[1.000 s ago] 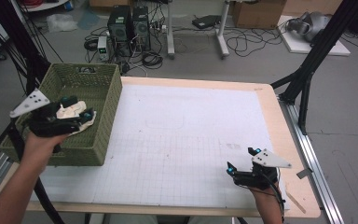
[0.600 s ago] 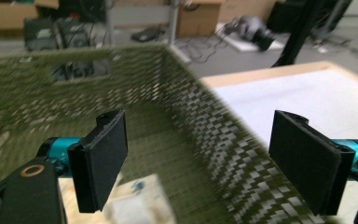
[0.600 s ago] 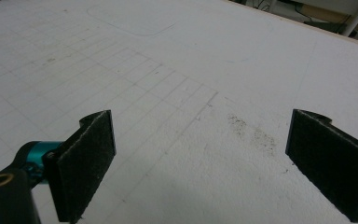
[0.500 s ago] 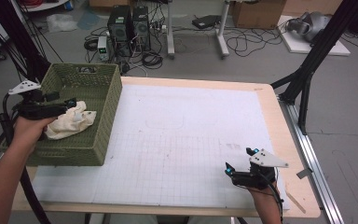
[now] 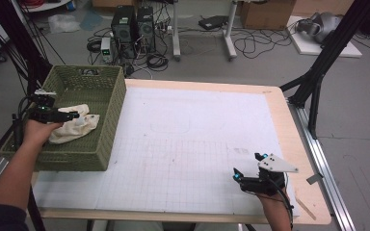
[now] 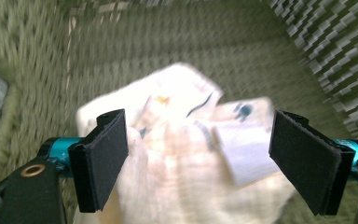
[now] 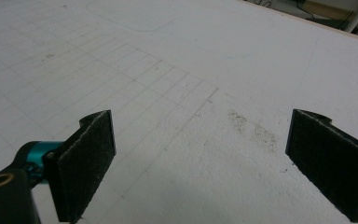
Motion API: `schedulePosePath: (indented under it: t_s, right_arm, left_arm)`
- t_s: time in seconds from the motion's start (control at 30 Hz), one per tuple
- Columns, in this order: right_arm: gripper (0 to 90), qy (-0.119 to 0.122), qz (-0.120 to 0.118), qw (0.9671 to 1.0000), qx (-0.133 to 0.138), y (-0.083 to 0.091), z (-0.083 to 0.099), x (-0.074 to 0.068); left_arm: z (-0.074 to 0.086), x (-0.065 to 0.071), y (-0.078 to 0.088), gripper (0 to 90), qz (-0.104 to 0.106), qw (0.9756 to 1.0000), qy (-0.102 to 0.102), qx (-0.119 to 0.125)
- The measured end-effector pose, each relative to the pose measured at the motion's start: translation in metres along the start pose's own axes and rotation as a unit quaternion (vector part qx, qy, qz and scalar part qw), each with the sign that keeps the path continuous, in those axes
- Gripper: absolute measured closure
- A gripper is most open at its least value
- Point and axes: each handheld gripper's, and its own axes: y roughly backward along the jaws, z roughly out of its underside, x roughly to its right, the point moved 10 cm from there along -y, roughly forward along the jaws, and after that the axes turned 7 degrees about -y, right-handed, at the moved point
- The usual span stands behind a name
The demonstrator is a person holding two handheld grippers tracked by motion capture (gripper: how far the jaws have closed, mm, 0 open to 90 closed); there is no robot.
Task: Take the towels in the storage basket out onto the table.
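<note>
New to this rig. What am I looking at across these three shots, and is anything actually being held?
No robot here: a person holds a two-jaw tool in each hand. The high view looks down on the table; the other two cameras ride on the tools and look along their black jaws. The left gripper is over the green woven basket, jaws open on either side of a cream cloth lying inside, not clamped on it. The right gripper sits open above the white gridded mat, holding nothing.

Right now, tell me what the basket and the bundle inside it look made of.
Basket: woven olive-green strands, matte, perhaps plastic wicker or dyed fibre; the ribbed weave shows in the left gripper view. Bundle: soft cream cloth, crumpled and folded, with small printed marks; it sits between the open jaws of the left hand-held gripper.
</note>
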Motion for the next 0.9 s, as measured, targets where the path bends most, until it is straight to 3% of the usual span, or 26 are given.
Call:
schedulePosePath:
  t_s: [0.1, 0.2, 0.3, 0.37, 0.47, 0.6, 0.77, 0.87, 0.9]
  right_arm:
    - [7.5, 0.0, 0.0, 1.0, 0.0, 0.0, 0.0, 0.0]
    - [7.5, 0.001, -0.002, 1.0, 0.001, 0.0, 0.0, -0.001]
    - [7.5, 0.001, -0.002, 1.0, -0.001, 0.001, 0.001, -0.001]
    - [7.5, -0.001, -0.002, 1.0, -0.001, 0.001, 0.001, -0.001]
    - [7.5, -0.001, -0.002, 1.0, -0.001, 0.003, 0.001, 0.0]
    - [7.5, -0.004, -0.002, 1.0, -0.002, 0.003, 0.002, 0.0]
    - [7.5, 0.001, -0.004, 1.0, -0.004, 0.003, 0.002, -0.001]
    - [7.6, 0.004, -0.004, 1.0, -0.004, 0.003, 0.002, -0.002]
    - [7.6, 0.004, -0.004, 1.0, -0.003, 0.003, 0.002, -0.002]
  left_arm:
    - [0.008, -0.007, -0.005, 20.1, -0.021, 0.9994, 0.006, -0.026]
    - [0.02, -0.011, -0.01, 20.4, -0.03, 0.9973, 0.012, -0.065]
    - [0.035, -0.009, -0.017, 21.1, -0.027, 0.9931, 0.016, -0.113]
    - [0.044, -0.005, -0.021, 22.1, -0.018, 0.9895, 0.004, -0.143]
    - [0.044, -0.004, -0.022, 21.3, -0.014, 0.9891, 0.002, -0.146]
    - [0.045, -0.001, -0.023, 23.2, -0.003, 0.9887, 0.014, -0.149]
    - [0.043, 0.004, -0.019, 40.7, 0.014, 0.9881, 0.012, -0.152]
    - [0.041, 0.008, -0.015, 67.6, 0.024, 0.9885, 0.003, -0.149]
    - [0.041, 0.01, -0.015, 72.0, 0.024, 0.9884, 0.001, -0.15]
